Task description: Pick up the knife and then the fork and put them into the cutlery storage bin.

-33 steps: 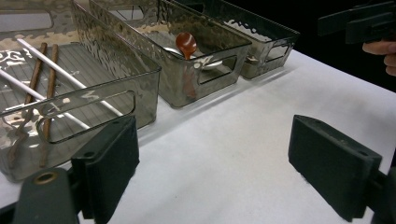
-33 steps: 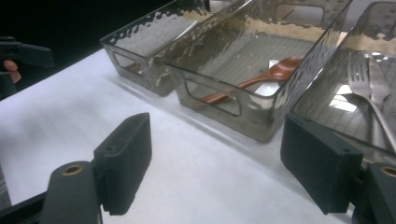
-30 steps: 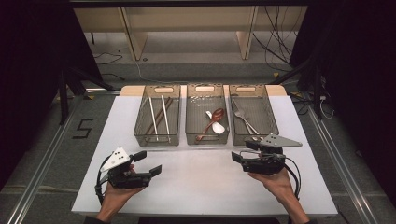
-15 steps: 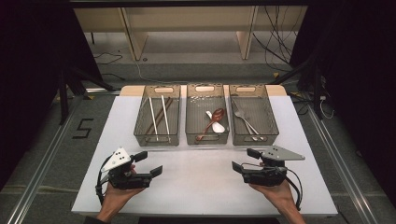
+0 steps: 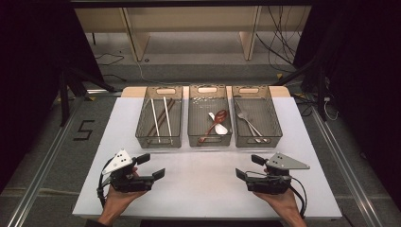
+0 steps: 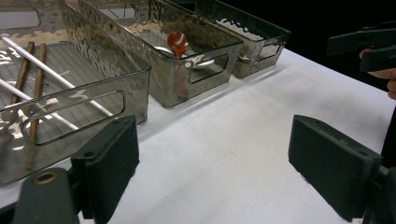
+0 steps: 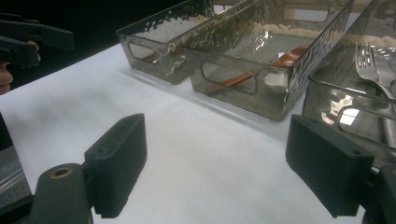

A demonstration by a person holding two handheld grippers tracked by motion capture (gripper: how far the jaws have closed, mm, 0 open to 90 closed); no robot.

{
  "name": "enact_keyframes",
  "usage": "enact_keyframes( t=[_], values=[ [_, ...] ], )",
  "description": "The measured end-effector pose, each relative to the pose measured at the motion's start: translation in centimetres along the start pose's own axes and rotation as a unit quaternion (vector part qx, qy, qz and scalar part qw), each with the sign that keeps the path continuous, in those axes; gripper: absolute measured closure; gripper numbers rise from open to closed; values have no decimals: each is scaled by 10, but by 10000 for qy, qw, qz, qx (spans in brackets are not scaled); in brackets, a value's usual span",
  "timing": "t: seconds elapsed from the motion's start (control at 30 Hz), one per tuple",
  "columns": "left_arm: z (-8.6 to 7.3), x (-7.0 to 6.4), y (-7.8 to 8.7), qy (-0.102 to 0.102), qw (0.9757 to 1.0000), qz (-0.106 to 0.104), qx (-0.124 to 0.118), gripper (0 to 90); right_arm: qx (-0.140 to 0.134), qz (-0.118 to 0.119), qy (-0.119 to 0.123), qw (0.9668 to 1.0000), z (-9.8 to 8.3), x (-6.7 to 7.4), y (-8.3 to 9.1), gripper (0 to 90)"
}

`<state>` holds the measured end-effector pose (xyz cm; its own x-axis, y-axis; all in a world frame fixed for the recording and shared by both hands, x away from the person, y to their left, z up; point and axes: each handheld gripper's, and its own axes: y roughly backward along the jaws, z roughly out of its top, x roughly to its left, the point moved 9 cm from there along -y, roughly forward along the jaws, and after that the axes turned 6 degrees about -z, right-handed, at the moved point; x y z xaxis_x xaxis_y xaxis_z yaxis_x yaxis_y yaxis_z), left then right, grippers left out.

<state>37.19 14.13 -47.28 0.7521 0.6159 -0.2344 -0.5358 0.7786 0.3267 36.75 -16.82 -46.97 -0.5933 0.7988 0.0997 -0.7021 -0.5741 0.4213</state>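
My left gripper (image 5: 152,165) rests low over the white table (image 5: 203,194) near its front left, open, with nothing between its jaws. In its own view the left gripper (image 6: 215,172) frames bare tabletop. My right gripper (image 5: 249,167) is at the front right, open and empty. Its jaws have just been opening a little more. In its own view the right gripper (image 7: 215,168) also frames bare table. Both point inward toward the table's middle. Three smoky clear bins stand behind them: the left bin (image 5: 141,127), the middle bin (image 5: 210,141) and the right bin (image 5: 258,142).
White chopsticks (image 5: 154,120) and brown chopsticks (image 5: 164,118) lie in the left bin. A brown spoon (image 5: 213,125) and a white spoon (image 5: 220,128) lie in the middle one, forks (image 5: 249,124) in the right one. Wooden shelving and cables sit beyond the table.
My right hand has drawn back toward the table's near edge and sunk a little. The left hand has stayed put.
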Motion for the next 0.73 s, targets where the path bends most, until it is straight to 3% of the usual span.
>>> enact_keyframes(
  t=[0.73],
  values=[
    [0,-1,-1,2,10000,-5,0,158,-98,-34,-34,9999,1,-2,2,214]
  ],
)
